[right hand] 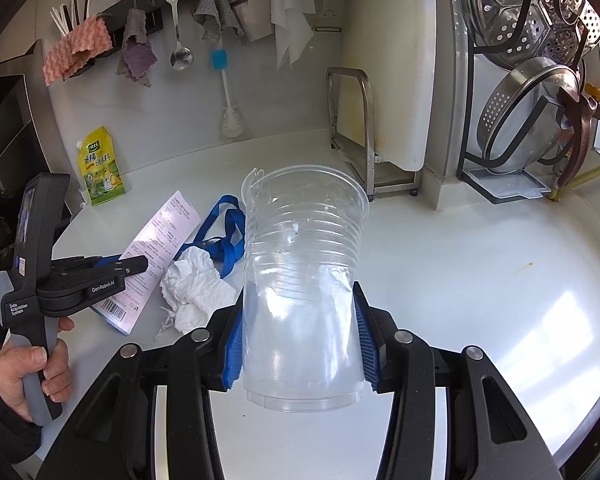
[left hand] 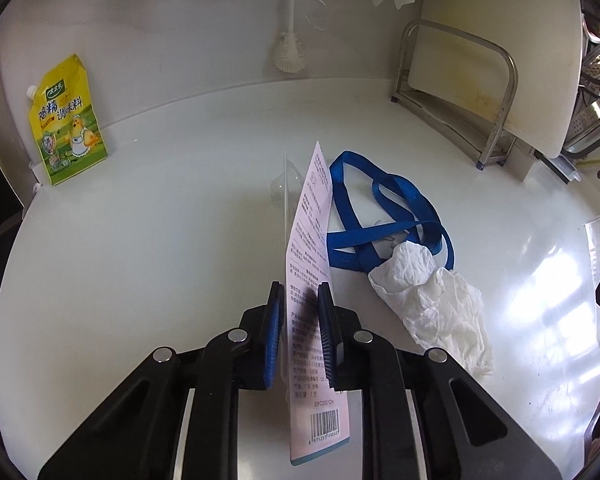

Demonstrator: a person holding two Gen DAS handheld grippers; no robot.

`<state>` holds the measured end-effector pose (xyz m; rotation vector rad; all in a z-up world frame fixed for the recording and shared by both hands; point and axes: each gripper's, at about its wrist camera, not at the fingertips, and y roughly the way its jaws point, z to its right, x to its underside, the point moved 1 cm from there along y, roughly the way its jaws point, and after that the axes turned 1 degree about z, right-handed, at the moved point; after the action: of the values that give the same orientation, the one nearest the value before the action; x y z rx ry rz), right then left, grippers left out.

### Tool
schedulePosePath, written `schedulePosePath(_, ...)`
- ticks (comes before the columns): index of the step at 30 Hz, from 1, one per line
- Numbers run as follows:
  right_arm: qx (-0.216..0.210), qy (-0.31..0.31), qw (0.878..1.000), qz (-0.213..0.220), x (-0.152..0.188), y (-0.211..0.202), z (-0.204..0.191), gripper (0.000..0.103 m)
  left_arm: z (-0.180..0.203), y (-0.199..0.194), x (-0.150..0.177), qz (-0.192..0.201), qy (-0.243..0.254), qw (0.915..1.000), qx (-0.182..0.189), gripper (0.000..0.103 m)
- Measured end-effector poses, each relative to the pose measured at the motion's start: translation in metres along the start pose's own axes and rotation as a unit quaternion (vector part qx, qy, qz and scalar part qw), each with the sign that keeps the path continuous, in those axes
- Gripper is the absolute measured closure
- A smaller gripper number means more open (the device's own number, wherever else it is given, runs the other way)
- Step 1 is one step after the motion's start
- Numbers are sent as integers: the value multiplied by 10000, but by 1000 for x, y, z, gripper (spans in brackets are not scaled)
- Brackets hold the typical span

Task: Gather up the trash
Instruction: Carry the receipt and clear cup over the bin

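In the left wrist view, the left claw (left hand: 298, 296) pinches a pink packaging card (left hand: 310, 264) on edge, its long axis running away from the claw, beside the blue lanyard (left hand: 380, 216).

In the right wrist view, the right claw (right hand: 300, 316) grips a clear plastic cup (right hand: 304, 276), mouth pointing away, right of that lanyard (right hand: 230, 236); a hand (right hand: 32, 372) angles the left claw (right hand: 142, 266) down over the white surface (right hand: 460, 280).

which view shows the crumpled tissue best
Left wrist view: the crumpled tissue lies unobstructed beside the blue lanyard. The right wrist view shows it smaller, beside the clear cup.
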<state>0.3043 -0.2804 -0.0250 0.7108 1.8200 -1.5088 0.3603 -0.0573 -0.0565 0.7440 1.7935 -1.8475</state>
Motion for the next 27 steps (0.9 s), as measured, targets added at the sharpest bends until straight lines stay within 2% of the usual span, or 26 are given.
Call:
schedulePosePath(14,53,214,9997,93,25,-30,-15,58,-4,-55,28,341,221,9991,76,90)
schedulePosePath(22,282,195,9993,167,54,-71,-41,58,-4,-110,59,660,465,9966,169,90)
schedulePosePath(27,326,330,9987,212,81,-105,-59,58,-3,-142,85,756,444,9956,317,90)
